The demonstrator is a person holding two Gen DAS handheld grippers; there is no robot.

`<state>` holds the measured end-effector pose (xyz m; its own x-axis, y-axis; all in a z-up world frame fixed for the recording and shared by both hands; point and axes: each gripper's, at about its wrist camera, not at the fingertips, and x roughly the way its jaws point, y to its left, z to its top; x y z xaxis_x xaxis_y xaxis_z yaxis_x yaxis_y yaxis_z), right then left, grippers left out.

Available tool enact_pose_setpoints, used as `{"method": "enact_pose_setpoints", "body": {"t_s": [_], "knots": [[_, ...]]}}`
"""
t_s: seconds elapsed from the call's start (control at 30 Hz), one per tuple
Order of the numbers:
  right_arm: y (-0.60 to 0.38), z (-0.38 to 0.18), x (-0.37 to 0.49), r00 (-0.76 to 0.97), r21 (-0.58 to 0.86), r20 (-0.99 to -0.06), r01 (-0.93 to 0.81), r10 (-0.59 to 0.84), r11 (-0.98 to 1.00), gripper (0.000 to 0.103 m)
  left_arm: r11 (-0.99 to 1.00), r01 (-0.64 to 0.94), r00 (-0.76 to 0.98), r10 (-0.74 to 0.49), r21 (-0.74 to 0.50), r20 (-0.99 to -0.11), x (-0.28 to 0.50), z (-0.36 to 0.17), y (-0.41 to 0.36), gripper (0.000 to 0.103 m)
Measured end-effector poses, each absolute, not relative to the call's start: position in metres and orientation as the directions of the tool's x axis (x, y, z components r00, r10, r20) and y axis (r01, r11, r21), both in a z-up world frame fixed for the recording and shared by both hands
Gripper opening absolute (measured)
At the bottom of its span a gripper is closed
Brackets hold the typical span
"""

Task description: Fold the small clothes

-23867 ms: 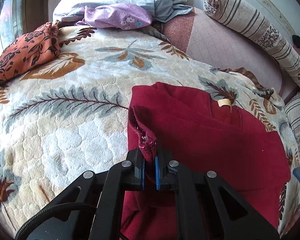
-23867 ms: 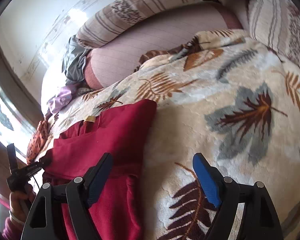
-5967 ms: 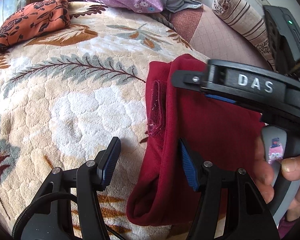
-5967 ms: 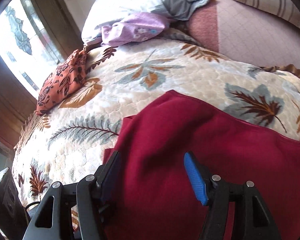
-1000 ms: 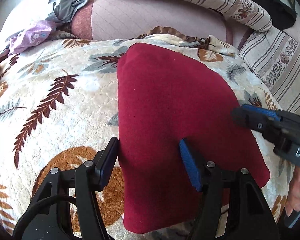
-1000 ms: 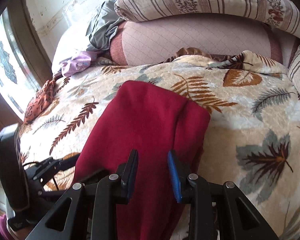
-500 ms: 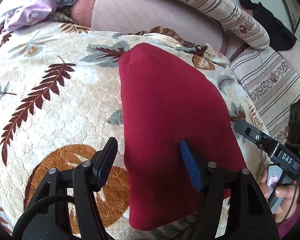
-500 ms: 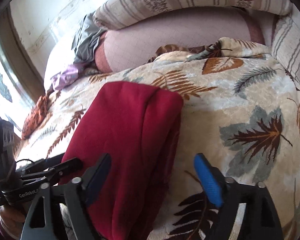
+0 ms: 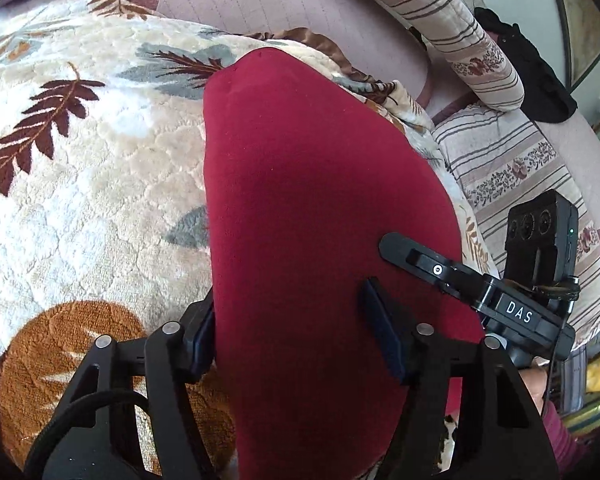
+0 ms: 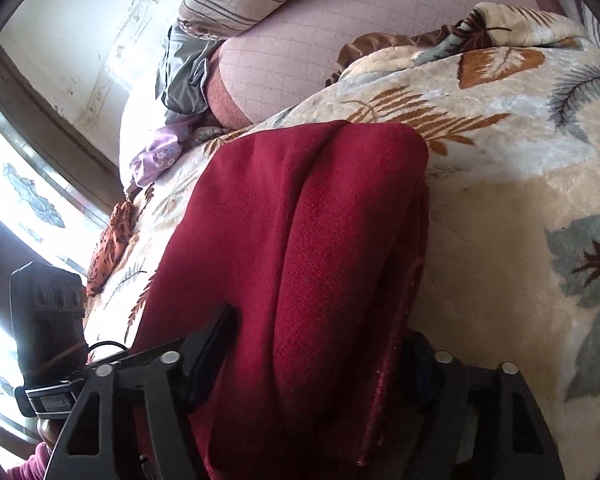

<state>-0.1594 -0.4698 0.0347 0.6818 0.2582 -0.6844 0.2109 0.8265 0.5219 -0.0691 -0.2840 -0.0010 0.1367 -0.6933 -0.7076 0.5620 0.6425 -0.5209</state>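
A dark red garment [image 9: 316,184] lies folded into a long thick strip on the leaf-patterned blanket [image 9: 80,184]. My left gripper [image 9: 290,332] straddles its near left edge. One pad touches the side of the cloth, the other rests on top, and the jaws are closing. In the left wrist view the right gripper [image 9: 440,268] lies on the strip's right side. In its own view the right gripper [image 10: 316,344] straddles the garment [image 10: 300,220] at its right edge. Its jaws are closing too, and the right finger is half hidden by the cloth.
Striped bolsters [image 9: 452,24] and a pink mattress [image 9: 300,8] lie beyond the blanket. Purple [image 10: 156,156], grey [image 10: 188,76] and orange [image 10: 112,240] clothes sit at the far left by the window. A person's hand holds the left gripper's handle [image 10: 48,320].
Both grippers have sunk closer onto the red garment. The right jaws went from narrow to wide and now narrower, around the right edge. The left jaws have narrowed a little.
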Motion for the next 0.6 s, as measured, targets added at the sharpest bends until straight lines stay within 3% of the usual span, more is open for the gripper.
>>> {"method": "enact_pose_setpoints", "body": {"t_s": [0.1, 0.4, 0.53, 0.6], "knots": [[-0.464, 0.049, -0.164, 0.690, 0.508, -0.680, 0.200, 0.247, 0.838, 0.046, 0.630, 0.560, 0.131, -0.709, -0.539, -0.693, -0.076, 0.012, -0.273, 0.051], [-0.406, 0.078, -0.203, 0.660, 0.612, -0.616, 0.057, 0.430, 0.789, 0.044, 0.700, 0.551, 0.216, -0.646, -0.454, -0.732, -0.154, 0.049, -0.182, 0.051], [-0.372, 0.055, -0.216, 0.550, 0.605, -0.687, 0.072, 0.474, 0.793, 0.053, 0.758, 0.533, 0.241, -0.562, -0.375, -0.792, -0.178, 0.025, -0.161, 0.052], [-0.366, 0.053, -0.227, 0.542, 0.539, -0.738, 0.114, 0.403, 0.834, 0.055, 0.765, 0.517, 0.273, -0.572, -0.384, -0.774, -0.184, 0.025, -0.152, 0.058]]}}
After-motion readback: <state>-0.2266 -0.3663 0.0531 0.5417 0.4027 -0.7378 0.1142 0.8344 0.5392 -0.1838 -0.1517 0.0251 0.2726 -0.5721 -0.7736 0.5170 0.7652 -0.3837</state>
